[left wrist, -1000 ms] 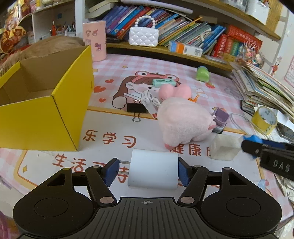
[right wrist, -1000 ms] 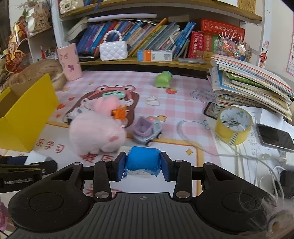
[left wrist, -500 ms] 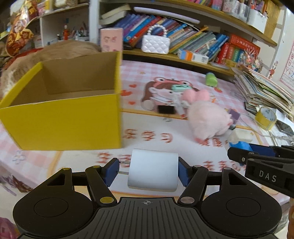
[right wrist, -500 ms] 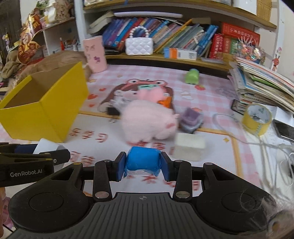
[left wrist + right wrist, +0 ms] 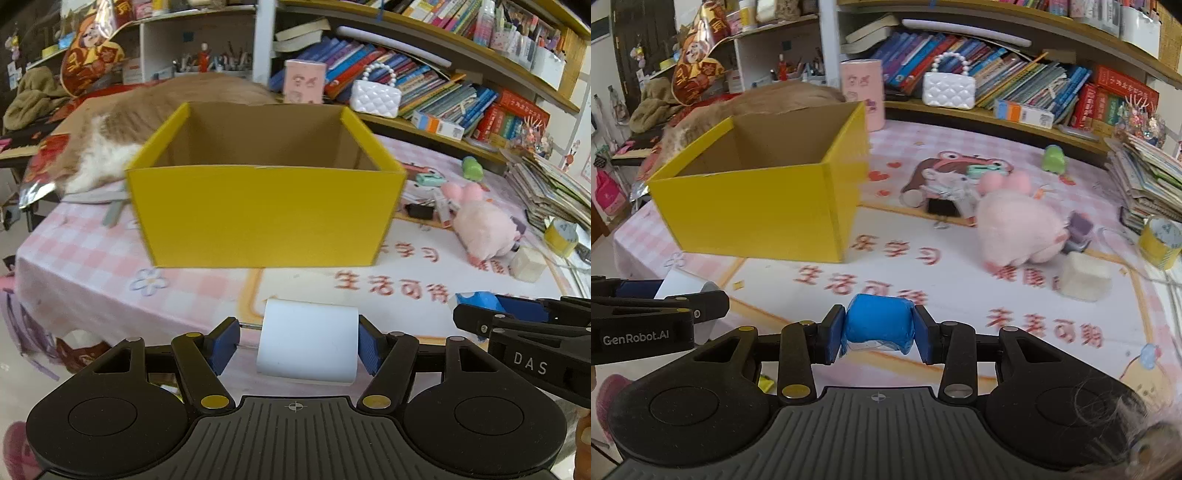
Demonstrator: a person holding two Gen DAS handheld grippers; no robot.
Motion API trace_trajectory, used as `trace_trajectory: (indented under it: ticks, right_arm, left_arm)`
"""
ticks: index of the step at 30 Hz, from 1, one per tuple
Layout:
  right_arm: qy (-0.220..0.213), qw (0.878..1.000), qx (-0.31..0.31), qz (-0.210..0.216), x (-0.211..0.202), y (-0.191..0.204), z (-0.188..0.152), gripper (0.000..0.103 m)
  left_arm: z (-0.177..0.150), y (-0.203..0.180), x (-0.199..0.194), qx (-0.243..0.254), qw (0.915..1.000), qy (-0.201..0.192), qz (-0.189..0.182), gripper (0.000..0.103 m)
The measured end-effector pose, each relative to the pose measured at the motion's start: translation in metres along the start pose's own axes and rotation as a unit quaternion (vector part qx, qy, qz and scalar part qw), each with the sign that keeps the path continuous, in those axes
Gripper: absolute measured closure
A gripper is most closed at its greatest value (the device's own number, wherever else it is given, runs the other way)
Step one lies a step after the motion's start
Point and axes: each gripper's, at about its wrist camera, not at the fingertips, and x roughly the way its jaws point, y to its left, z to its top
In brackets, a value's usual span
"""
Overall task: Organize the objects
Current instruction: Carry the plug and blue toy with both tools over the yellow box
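My left gripper (image 5: 293, 345) is shut on a white paper roll (image 5: 308, 339), held above the table's near edge in front of an open, empty yellow cardboard box (image 5: 264, 218). My right gripper (image 5: 879, 334) is shut on a blue wrapped packet (image 5: 877, 325), to the right of the left gripper. The box also shows in the right wrist view (image 5: 757, 210), ahead and to the left. The right gripper with the blue packet shows at the left wrist view's right edge (image 5: 480, 301).
A pink plush toy (image 5: 1015, 225), a white block (image 5: 1084, 277), a small purple toy car (image 5: 1078, 229), a black binder clip (image 5: 942, 208) and a yellow tape roll (image 5: 1160, 242) lie right of the box. A book stack (image 5: 546, 188) stands at right; a cat (image 5: 147, 122) lies behind the box.
Both grippers have swung left with their loads. The yellow box now sits straight ahead of the left gripper; the plush and white block have shifted to the right.
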Motion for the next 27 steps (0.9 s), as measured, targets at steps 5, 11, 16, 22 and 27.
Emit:
trace_trajectory:
  ticks: [5,11,16,22,27]
  right_arm:
    - [0.001,1.0,0.008,0.013,0.002,0.032,-0.007,0.067]
    - [-0.003,1.0,0.0,0.024,0.002,0.065,-0.006,0.067]
    - [-0.009,1.0,-0.006,0.02,-0.001,0.079,-0.003,0.067]
    - [-0.029,0.999,0.011,0.013,-0.009,0.083,0.009,0.067]
    - [-0.083,0.996,0.012,0.011,-0.02,0.087,0.039,0.067]
  left_arm:
    - [-0.007,0.031,-0.011,0.002,0.9999,-0.004,0.009,0.037]
    - [-0.01,0.06,-0.023,-0.009,0.9998,-0.012,0.017,0.037]
    - [-0.007,0.073,-0.03,-0.019,0.9995,-0.023,0.01,0.037]
    - [0.014,0.08,-0.042,-0.025,0.9979,-0.06,-0.005,0.037]
    - [0.044,0.082,-0.054,-0.025,0.9934,-0.111,-0.015,0.037]
